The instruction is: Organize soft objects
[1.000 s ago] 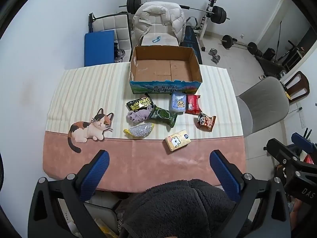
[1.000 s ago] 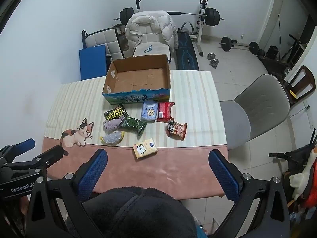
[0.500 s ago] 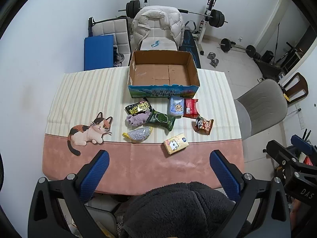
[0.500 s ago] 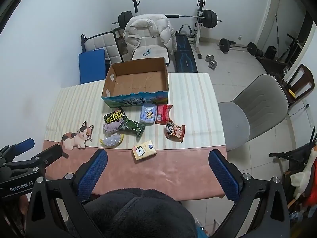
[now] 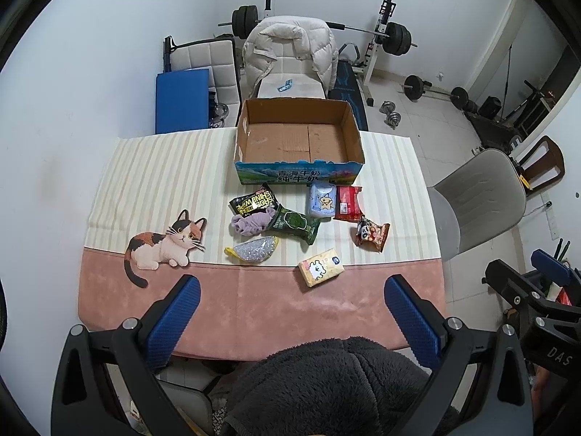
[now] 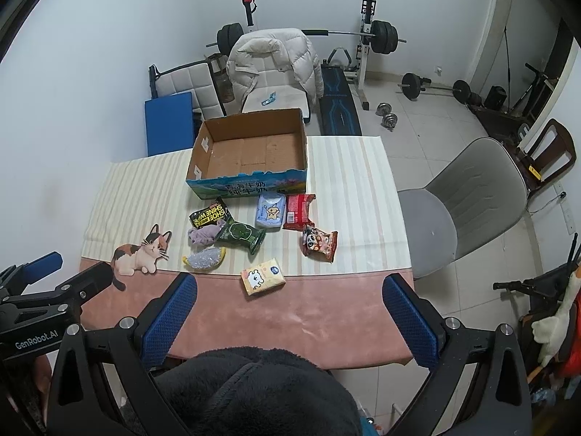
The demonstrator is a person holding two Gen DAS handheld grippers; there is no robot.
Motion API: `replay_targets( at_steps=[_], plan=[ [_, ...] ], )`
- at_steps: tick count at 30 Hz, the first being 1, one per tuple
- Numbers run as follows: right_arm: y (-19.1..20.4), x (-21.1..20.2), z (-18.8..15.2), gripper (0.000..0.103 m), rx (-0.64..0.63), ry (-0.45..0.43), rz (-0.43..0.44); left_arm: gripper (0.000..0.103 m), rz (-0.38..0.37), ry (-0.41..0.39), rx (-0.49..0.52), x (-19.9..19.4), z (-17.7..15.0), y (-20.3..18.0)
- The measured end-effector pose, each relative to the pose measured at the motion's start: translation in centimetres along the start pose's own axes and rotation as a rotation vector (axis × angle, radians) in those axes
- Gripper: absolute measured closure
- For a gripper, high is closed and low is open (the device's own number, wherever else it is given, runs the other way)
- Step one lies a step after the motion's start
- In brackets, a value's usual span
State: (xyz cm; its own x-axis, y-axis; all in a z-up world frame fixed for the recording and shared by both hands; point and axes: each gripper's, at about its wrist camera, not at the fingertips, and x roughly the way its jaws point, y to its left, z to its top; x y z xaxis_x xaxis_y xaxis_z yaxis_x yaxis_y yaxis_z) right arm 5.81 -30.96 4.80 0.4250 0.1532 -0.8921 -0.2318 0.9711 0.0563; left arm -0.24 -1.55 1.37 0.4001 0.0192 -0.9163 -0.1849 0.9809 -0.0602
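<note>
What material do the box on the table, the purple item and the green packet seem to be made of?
Box: corrugated cardboard, matte brown inside, with a printed, slightly glossy front; flap seams show on its floor.
Purple item: probably soft fabric, matte and crumpled into folds; what it is, I cannot tell.
Green packet: likely plastic film, slightly shiny, with a crimped end.

The tabletop (image 5: 152,181), under a striped cream and pink cloth with a printed cat (image 5: 165,245), carries an open cardboard box (image 5: 297,176) at the far side and eight soft packets loosely clustered before it, the yellow tissue pack (image 5: 321,267) nearest.
</note>
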Motion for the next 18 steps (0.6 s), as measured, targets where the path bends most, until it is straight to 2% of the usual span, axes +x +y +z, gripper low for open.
replay_targets(
  at_steps=[18],
  plan=[
    [0.08,-0.41,0.07,0.0,0.0,-0.015,0.005,0.0,0.004,-0.002,0.007,-0.3,0.12,-0.19]
  ],
)
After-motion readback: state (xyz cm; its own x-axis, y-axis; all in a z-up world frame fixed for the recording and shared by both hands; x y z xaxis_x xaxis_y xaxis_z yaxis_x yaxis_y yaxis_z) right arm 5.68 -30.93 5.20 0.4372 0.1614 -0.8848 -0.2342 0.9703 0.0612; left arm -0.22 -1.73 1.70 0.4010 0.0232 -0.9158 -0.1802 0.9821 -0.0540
